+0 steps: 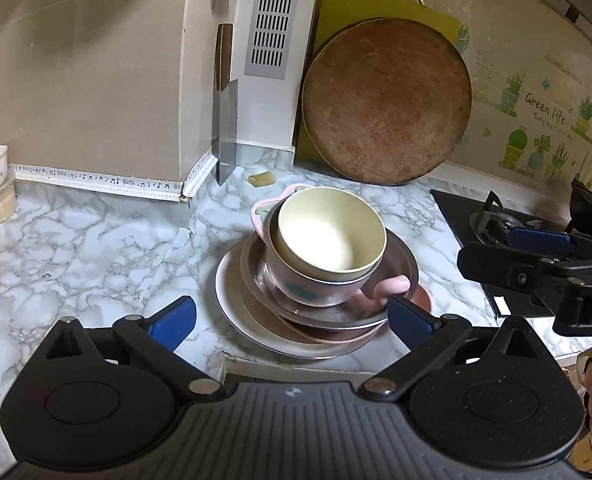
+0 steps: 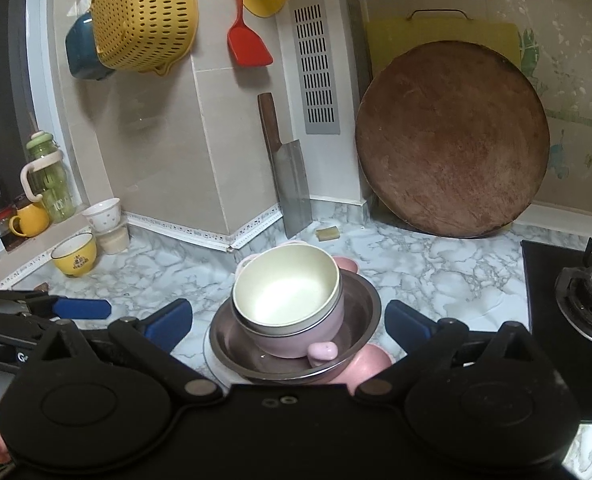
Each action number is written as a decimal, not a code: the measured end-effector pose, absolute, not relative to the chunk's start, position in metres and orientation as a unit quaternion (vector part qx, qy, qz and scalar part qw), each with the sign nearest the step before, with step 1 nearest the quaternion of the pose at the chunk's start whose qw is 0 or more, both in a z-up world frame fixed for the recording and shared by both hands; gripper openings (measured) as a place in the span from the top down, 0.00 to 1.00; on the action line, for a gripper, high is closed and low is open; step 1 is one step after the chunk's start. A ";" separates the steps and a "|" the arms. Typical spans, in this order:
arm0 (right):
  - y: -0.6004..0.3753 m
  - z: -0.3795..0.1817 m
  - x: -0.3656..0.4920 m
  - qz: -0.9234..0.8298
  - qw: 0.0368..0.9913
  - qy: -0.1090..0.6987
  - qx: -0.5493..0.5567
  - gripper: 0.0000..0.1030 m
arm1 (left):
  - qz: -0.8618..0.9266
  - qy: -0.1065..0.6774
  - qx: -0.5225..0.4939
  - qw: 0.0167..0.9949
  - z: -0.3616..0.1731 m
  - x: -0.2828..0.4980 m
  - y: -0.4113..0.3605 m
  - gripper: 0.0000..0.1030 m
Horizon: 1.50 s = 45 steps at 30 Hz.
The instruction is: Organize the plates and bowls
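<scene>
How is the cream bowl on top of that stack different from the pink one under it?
The cream bowl is plain and has no handles; the pink bowl has stubby side handles and a blue mark on its side. The cream bowl sits nested inside the pink bowl, which rests in a metal dish. Both stand upright and look empty.

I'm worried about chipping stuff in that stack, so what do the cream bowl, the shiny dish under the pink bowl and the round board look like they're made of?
Cream bowl: matte, thick rim, likely plastic or bamboo fibre. Shiny dish: mirror-like grey sheen, probably stainless steel. Round board: brown, scored, worn face, looks like wood.
</scene>
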State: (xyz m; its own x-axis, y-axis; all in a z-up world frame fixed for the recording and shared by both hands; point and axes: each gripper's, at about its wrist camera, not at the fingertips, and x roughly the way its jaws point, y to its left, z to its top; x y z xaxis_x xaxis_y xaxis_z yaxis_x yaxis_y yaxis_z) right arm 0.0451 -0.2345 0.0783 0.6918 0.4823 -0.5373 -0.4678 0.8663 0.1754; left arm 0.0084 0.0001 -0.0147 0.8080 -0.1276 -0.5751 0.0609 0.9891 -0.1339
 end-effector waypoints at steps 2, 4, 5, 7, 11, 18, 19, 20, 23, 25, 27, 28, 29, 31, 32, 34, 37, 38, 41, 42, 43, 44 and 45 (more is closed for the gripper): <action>-0.234 0.079 0.042 0.259 0.920 0.293 0.011 0.00 | -0.049 0.303 -0.054 0.950 -0.014 0.007 -0.001 0.00; -0.234 0.080 0.039 0.259 0.921 0.292 0.010 0.00 | -0.047 0.298 -0.052 0.952 -0.013 0.004 -0.002 0.00; -0.234 0.080 0.039 0.258 0.921 0.292 0.011 0.00 | -0.046 0.296 -0.051 0.953 -0.012 0.002 -0.003 0.00; -0.235 0.080 0.039 0.256 0.921 0.293 0.015 0.00 | -0.044 0.293 -0.052 0.954 -0.011 0.001 -0.003 0.00; -0.239 0.081 0.038 0.252 0.922 0.294 0.023 0.00 | -0.040 0.289 -0.055 0.955 -0.010 0.000 -0.001 0.00; -0.240 0.081 0.040 0.250 0.922 0.295 0.021 0.00 | -0.038 0.290 -0.058 0.955 -0.011 0.001 -0.001 0.00; -0.239 0.081 0.040 0.250 0.922 0.295 0.021 0.00 | -0.039 0.289 -0.058 0.955 -0.011 0.001 -0.001 0.00; -0.239 0.081 0.040 0.251 0.922 0.295 0.020 0.00 | -0.040 0.289 -0.058 0.955 -0.011 0.001 -0.002 0.00; -0.240 0.081 0.041 0.250 0.922 0.296 0.021 0.00 | -0.040 0.288 -0.058 0.955 -0.011 0.002 -0.002 0.00; -0.240 0.081 0.041 0.249 0.922 0.297 0.022 0.00 | -0.040 0.288 -0.058 0.955 -0.011 0.002 -0.003 0.00; -0.241 0.081 0.041 0.250 0.921 0.297 0.022 0.00 | -0.040 0.286 -0.058 0.956 -0.010 0.001 -0.003 0.00; -0.241 0.081 0.041 0.249 0.921 0.297 0.022 0.00 | -0.039 0.285 -0.057 0.956 -0.009 0.001 -0.004 0.00; -0.241 0.081 0.042 0.249 0.921 0.298 0.022 0.00 | -0.040 0.284 -0.056 0.956 -0.008 0.001 -0.004 0.00; -0.242 0.081 0.042 0.249 0.921 0.298 0.022 0.00 | -0.040 0.283 -0.054 0.957 -0.007 0.000 -0.006 0.00; -0.242 0.081 0.042 0.249 0.921 0.299 0.022 0.00 | -0.039 0.282 -0.053 0.957 -0.007 0.000 -0.006 0.00; -0.243 0.081 0.042 0.250 0.920 0.301 0.023 0.00 | -0.038 0.281 -0.050 0.958 -0.006 0.000 -0.008 0.00; -0.243 0.081 0.042 0.249 0.920 0.303 0.021 0.00 | -0.037 0.280 -0.050 0.958 -0.006 -0.001 -0.008 0.00; -0.243 0.081 0.042 0.250 0.920 0.303 0.021 0.00 | -0.037 0.280 -0.051 0.958 -0.005 0.000 -0.008 0.00; -0.243 0.081 0.041 0.250 0.919 0.303 0.022 0.00 | -0.035 0.279 -0.052 0.958 -0.005 0.000 -0.009 0.00; -0.243 0.081 0.041 0.250 0.919 0.304 0.022 0.00 | -0.035 0.279 -0.052 0.958 -0.004 0.000 -0.009 0.00; -0.243 0.081 0.041 0.250 0.919 0.303 0.022 0.00 | -0.034 0.279 -0.052 0.958 -0.004 0.000 -0.009 0.00; -0.243 0.081 0.041 0.251 0.919 0.303 0.021 0.00 | -0.034 0.278 -0.052 0.959 -0.004 0.000 -0.009 0.00; -0.243 0.081 0.041 0.251 0.919 0.302 0.019 0.00 | -0.033 0.278 -0.051 0.959 -0.004 -0.001 -0.009 0.00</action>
